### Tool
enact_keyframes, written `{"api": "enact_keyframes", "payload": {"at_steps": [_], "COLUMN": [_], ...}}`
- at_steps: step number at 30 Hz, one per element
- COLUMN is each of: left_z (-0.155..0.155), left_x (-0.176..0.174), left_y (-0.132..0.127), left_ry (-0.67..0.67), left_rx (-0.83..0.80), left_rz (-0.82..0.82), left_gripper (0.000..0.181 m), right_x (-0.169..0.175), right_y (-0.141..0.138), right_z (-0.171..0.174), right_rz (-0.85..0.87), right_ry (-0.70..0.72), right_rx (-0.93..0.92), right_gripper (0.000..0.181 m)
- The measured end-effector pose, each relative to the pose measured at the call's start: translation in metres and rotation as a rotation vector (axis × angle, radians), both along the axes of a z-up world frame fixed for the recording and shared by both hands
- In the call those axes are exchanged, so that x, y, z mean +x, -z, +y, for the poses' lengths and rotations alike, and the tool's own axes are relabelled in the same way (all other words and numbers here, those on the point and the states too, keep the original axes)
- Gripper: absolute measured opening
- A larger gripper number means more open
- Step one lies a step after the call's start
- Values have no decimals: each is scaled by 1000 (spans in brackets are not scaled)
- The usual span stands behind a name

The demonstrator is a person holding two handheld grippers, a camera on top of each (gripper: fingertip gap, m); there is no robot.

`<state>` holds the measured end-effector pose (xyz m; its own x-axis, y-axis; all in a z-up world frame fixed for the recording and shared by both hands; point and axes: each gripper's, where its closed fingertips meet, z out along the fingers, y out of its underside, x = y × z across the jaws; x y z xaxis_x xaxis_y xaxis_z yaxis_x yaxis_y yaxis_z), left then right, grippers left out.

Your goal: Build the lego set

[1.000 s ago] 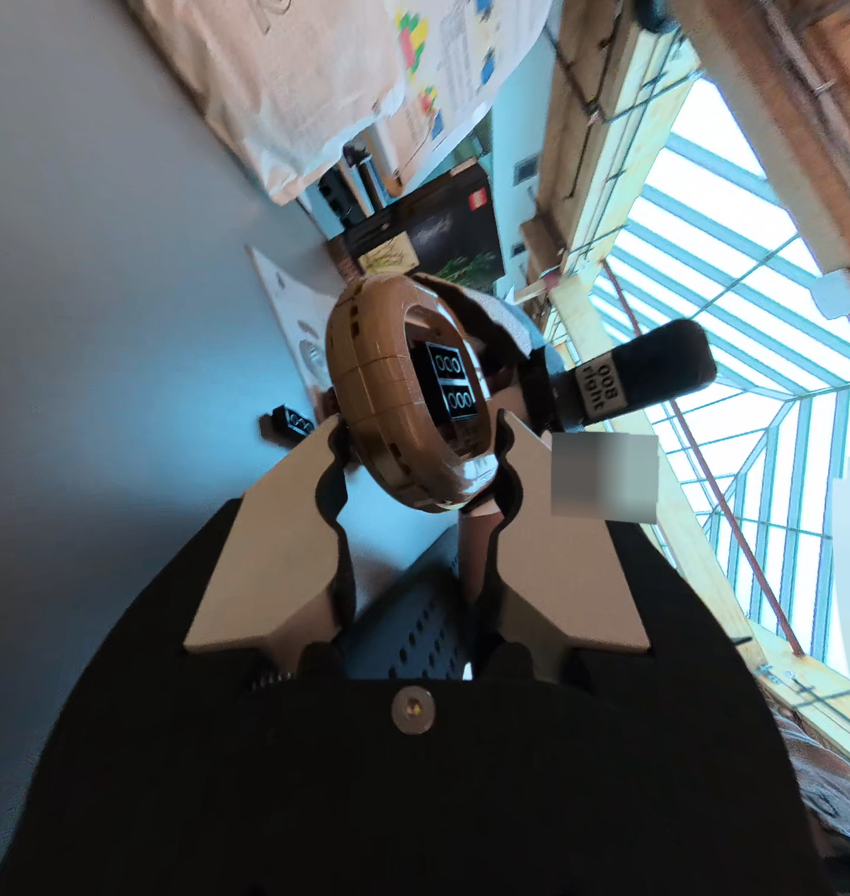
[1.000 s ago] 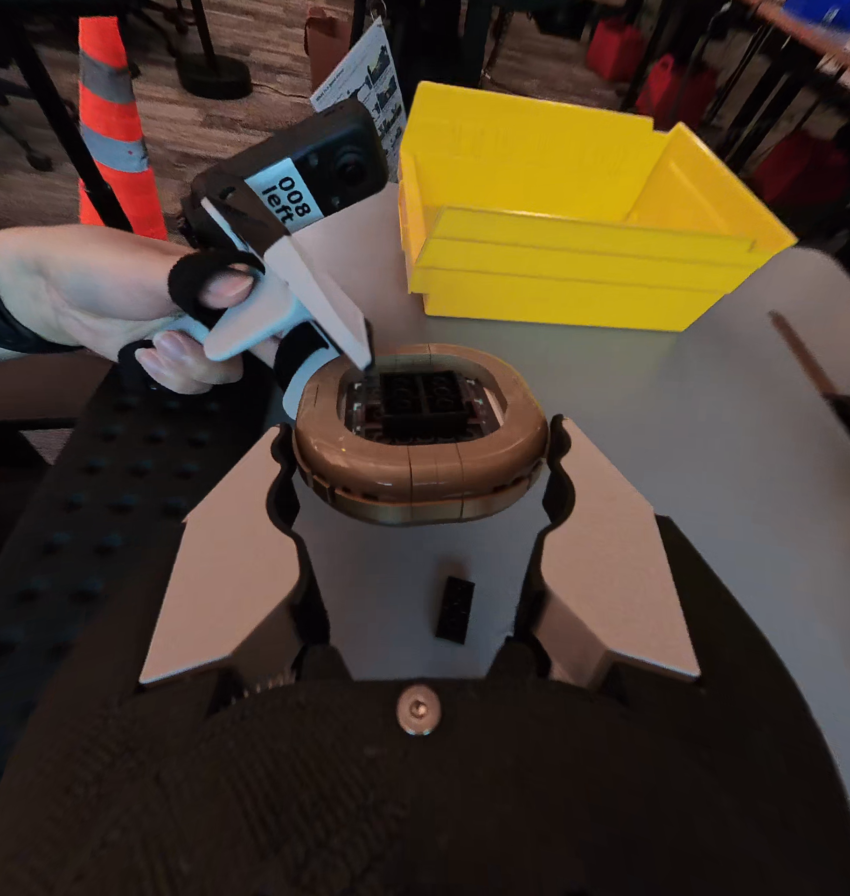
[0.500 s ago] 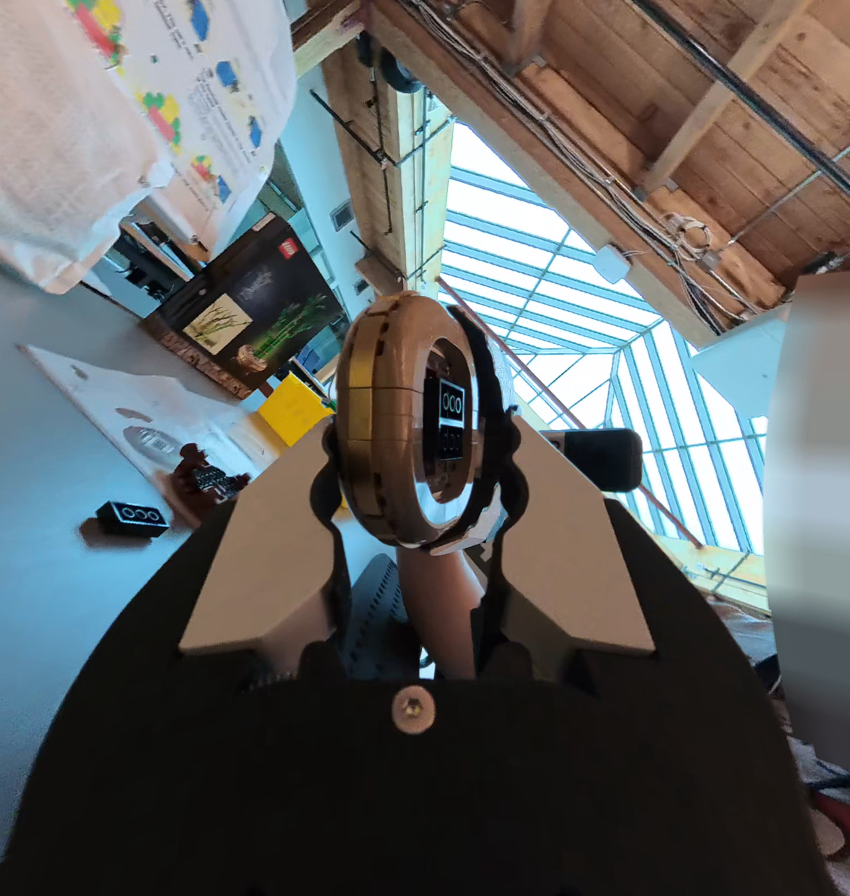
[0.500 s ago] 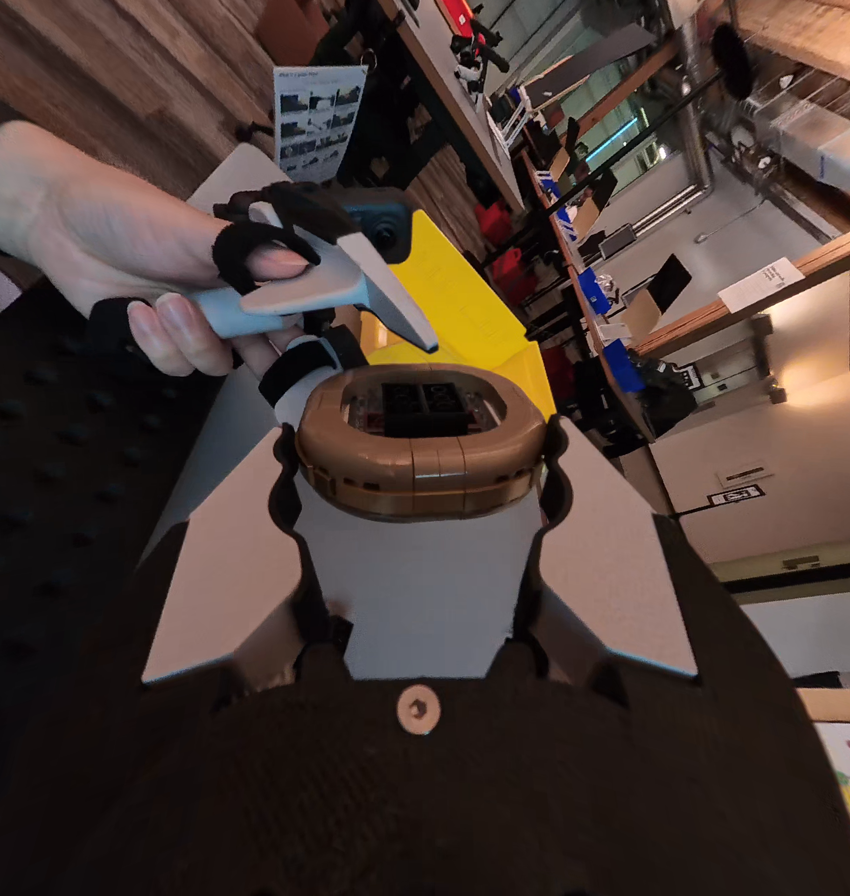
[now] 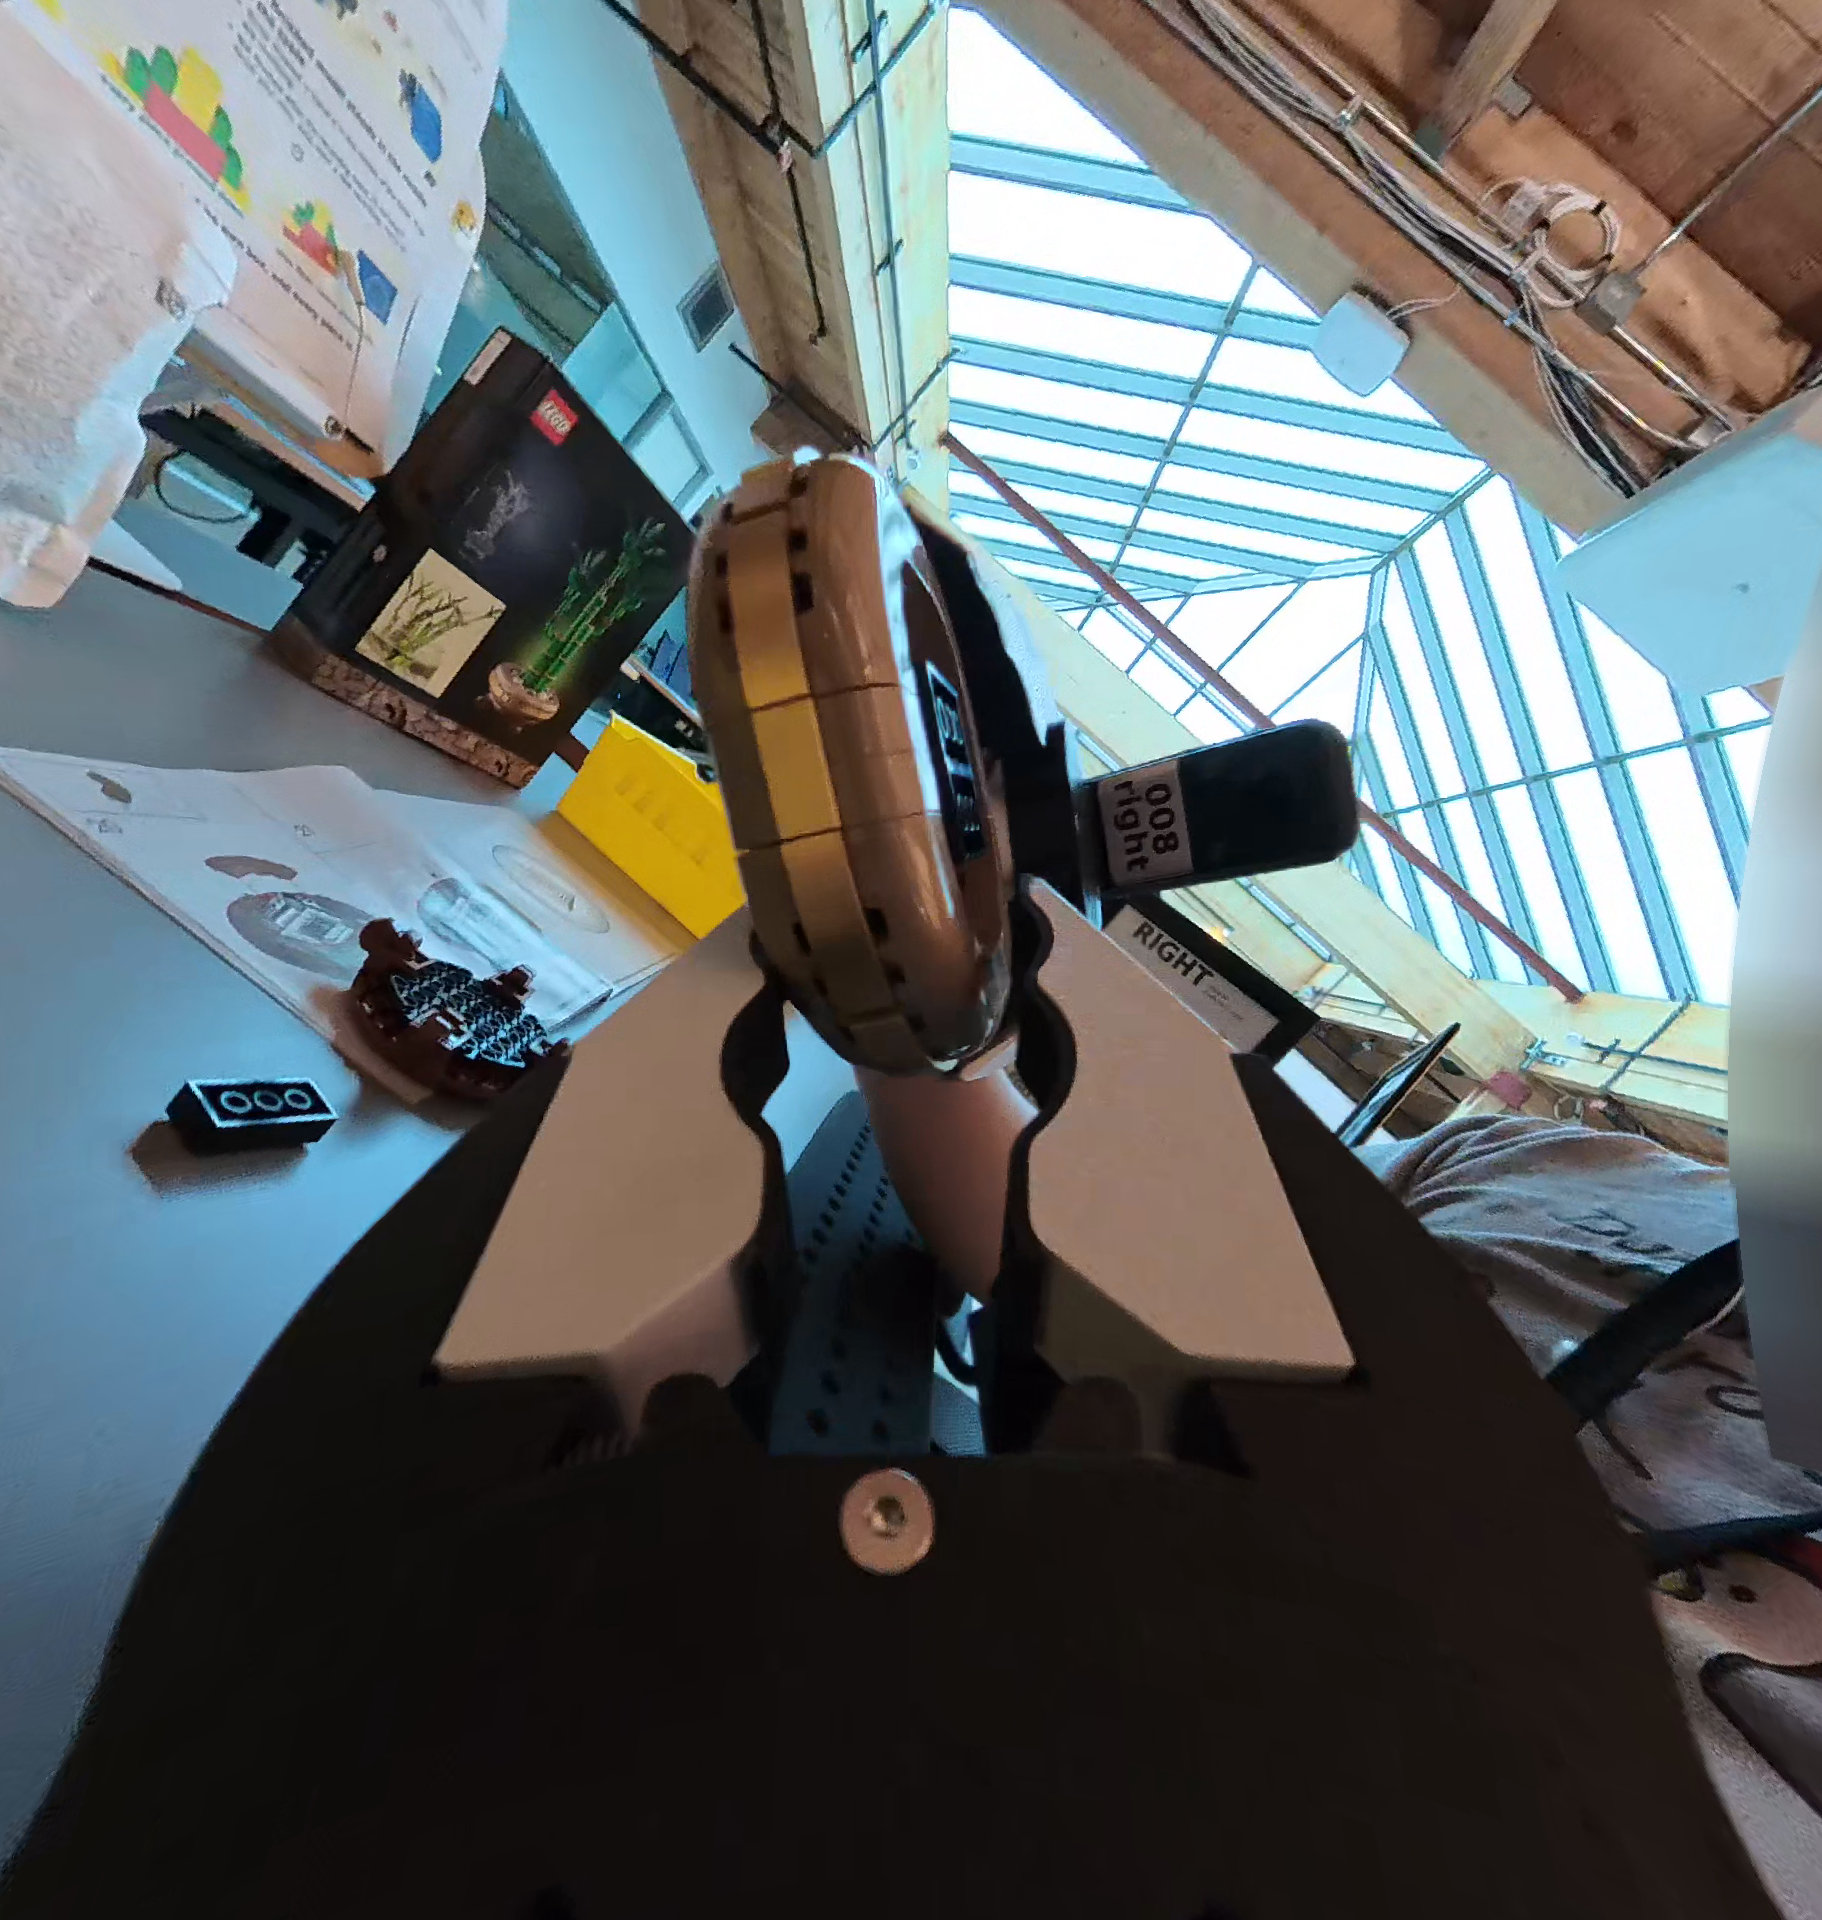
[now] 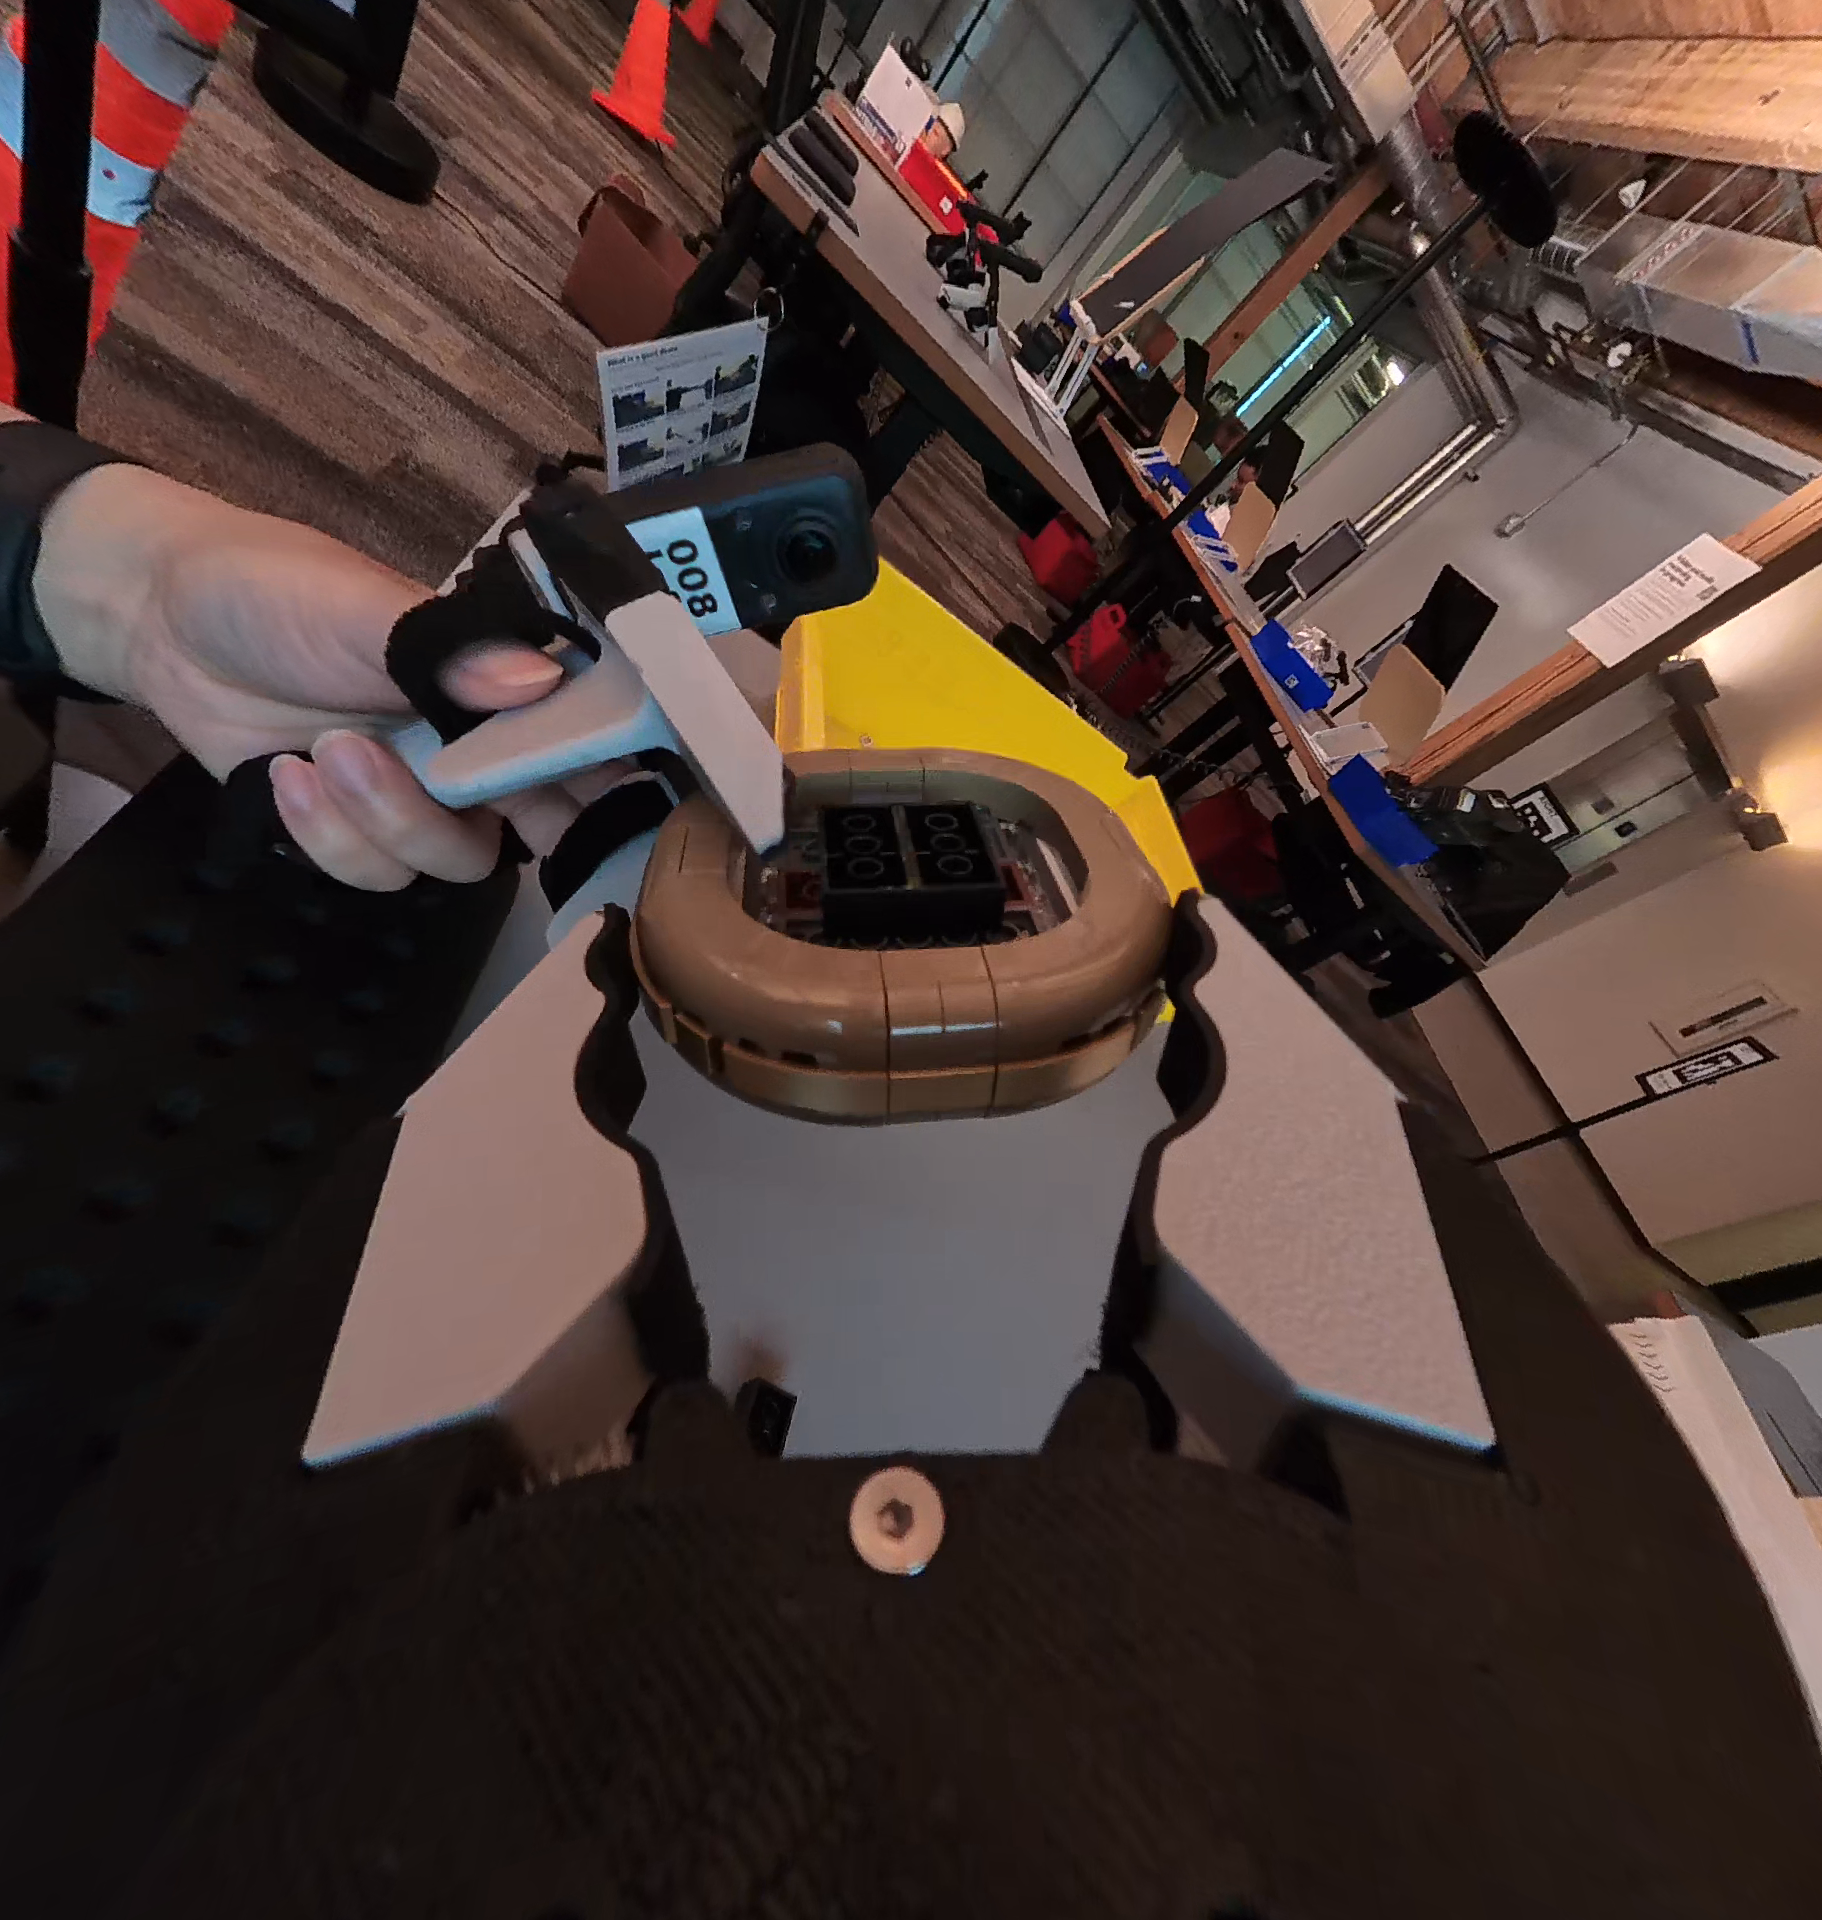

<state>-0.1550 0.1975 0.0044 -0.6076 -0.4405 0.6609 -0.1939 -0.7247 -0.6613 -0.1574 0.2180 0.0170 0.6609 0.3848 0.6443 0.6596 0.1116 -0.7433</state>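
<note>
A tan ring-shaped lego pot (image 6: pixel 886 1039) with black bricks (image 6: pixel 907 852) set inside it is held off the table. My right gripper (image 6: pixel 902 935) is shut on it across its two sides. My left gripper (image 5: pixel 896 997) is shut on the pot's (image 5: pixel 834 748) left rim. In the right wrist view one of its fingers (image 6: pixel 709 707) reaches inside the ring and the other lies under it. The right gripper's camera body (image 5: pixel 1219 810) shows behind the pot in the left wrist view.
On the grey table (image 5: pixel 107 1299) lie a loose black brick (image 5: pixel 252 1107), a dark brown lego piece (image 5: pixel 450 1013) and an open instruction booklet (image 5: pixel 263 852). A dark lego box (image 5: pixel 491 582) and a yellow bin (image 5: pixel 647 831) stand farther back. A black pegboard mat (image 6: pixel 159 1091) lies at the left. The tips of both grippers are at nearly the same place.
Both grippers have lifted and tilted with the pot still held, so the views swung from the table toward the room and ceiling. The left finger now sits lower on the rim.
</note>
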Motion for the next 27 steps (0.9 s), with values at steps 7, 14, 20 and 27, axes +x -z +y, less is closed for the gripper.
{"api": "enact_keyframes", "payload": {"at_steps": [7, 14, 20, 27], "left_z": [0, 18, 33, 40], "left_x": [-4, -7, -18, -29], "left_y": [10, 20, 24, 46], "left_ry": [19, 24, 14, -60], "left_rx": [54, -8, -162, -161], "left_rz": [59, 170, 184, 255], "left_gripper": [36, 29, 29, 29], "right_x": [-2, -1, 22, 80], "right_y": [6, 19, 0, 116], "right_z": [6, 25, 13, -4], "right_rz": [9, 34, 237, 378], "right_ry": [-11, -1, 27, 390], "right_rx": [0, -41, -78, -743], "right_gripper": [102, 102, 100, 52]}}
